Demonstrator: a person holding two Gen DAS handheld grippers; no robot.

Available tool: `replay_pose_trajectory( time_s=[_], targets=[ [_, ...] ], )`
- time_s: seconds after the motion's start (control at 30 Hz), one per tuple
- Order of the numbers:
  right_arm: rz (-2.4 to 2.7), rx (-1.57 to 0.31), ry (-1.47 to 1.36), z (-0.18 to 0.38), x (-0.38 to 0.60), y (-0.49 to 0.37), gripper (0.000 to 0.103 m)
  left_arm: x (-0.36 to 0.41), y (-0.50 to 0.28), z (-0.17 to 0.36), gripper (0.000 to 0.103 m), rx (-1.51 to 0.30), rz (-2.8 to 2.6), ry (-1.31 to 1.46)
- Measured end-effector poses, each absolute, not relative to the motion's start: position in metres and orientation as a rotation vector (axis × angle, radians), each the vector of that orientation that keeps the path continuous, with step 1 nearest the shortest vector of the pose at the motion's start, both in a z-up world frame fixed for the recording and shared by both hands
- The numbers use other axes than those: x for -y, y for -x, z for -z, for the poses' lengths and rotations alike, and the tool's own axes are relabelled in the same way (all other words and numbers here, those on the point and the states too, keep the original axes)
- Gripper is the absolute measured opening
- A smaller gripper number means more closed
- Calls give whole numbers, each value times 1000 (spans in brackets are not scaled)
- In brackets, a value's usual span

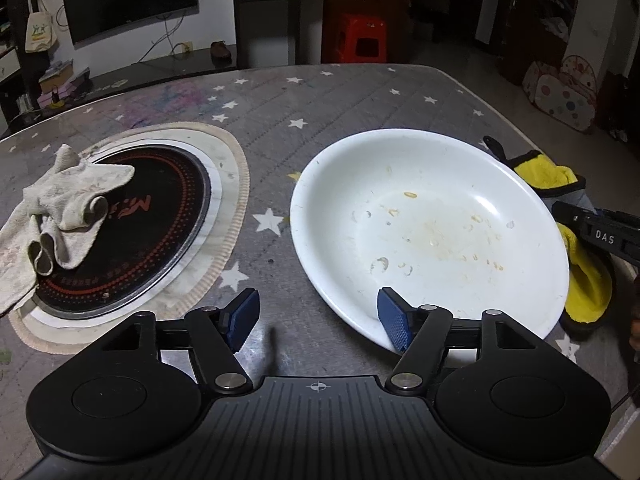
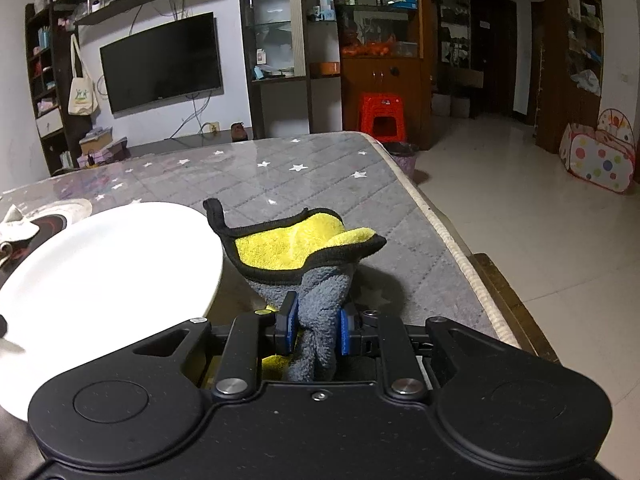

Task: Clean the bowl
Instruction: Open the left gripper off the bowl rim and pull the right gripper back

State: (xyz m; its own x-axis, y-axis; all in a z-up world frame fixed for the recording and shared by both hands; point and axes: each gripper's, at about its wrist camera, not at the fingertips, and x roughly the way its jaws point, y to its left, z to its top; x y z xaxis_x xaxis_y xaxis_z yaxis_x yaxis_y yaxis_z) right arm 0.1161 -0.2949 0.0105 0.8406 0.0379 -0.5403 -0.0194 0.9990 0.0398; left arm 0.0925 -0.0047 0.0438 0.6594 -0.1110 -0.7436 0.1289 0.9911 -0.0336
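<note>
A white bowl (image 1: 432, 232) with dried food stains sits on the star-patterned table; it also shows in the right wrist view (image 2: 108, 280). My left gripper (image 1: 318, 318) is open at the bowl's near rim, its right finger over the rim, its left finger outside over the table. My right gripper (image 2: 316, 330) is shut on a yellow and grey cloth (image 2: 304, 252), just right of the bowl. The cloth also shows in the left wrist view (image 1: 576, 248) behind the bowl's right edge, with the right gripper's body above it.
A round black induction cooker (image 1: 132, 236) on a beige mat lies left of the bowl, with a crumpled white rag (image 1: 64, 212) on it. The table's right edge (image 2: 452, 248) drops to a tiled floor. A red stool (image 2: 382, 116) stands beyond the table.
</note>
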Motion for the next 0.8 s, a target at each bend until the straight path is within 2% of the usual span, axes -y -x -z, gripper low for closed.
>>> replay_pose_trajectory(
  time_s=[0.23, 0.33, 0.53, 0.67, 0.8],
  targets=[
    [-28, -578, -35, -12, 294, -118, 22, -2, -87, -48, 71, -826, 120, -11],
    [-28, -581, -37, -12, 294, -118, 28, -4, -83, -49, 72, -824, 112, -5],
    [-29, -585, -41, -13, 293, -119, 29, -10, -78, -49, 74, -829, 93, 24],
    [-30, -588, -43, -14, 292, -120, 37, -13, -76, -48, 75, -830, 84, 41],
    [-30, -591, -46, -15, 291, -121, 40, -15, -74, -48, 77, -829, 77, 57]
  ],
)
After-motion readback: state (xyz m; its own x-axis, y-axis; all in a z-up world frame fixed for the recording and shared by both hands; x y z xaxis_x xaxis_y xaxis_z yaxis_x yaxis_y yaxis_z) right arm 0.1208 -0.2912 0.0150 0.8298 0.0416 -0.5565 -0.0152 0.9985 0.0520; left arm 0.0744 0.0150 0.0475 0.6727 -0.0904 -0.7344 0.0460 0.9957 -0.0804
